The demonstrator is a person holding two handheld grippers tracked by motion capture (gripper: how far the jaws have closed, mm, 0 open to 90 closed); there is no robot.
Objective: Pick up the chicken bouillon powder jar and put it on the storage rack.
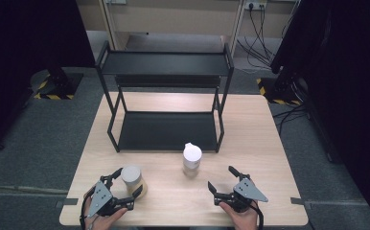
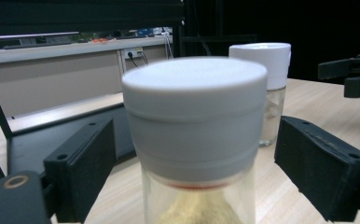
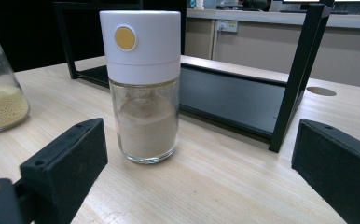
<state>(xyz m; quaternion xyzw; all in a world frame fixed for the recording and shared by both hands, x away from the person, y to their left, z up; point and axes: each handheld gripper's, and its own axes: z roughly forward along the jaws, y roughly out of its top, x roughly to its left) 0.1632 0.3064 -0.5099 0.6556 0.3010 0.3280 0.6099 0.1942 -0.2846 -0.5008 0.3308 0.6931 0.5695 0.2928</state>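
L gripper (image 1: 124,183) open round yellow-grain jar (image 1: 132,178), R gripper (image 1: 222,179) open nr shaker (image 1: 192,158)

A glass jar (image 1: 133,179) with a white lid and yellowish grains is seen upright on the surface. A shaker (image 1: 192,159) with pale powder is placed upright nearby, apart.

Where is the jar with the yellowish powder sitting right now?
In the high view the yellowish-powder jar stands at the table's near left, between the open left gripper's jaws, left of the white-capped shaker.
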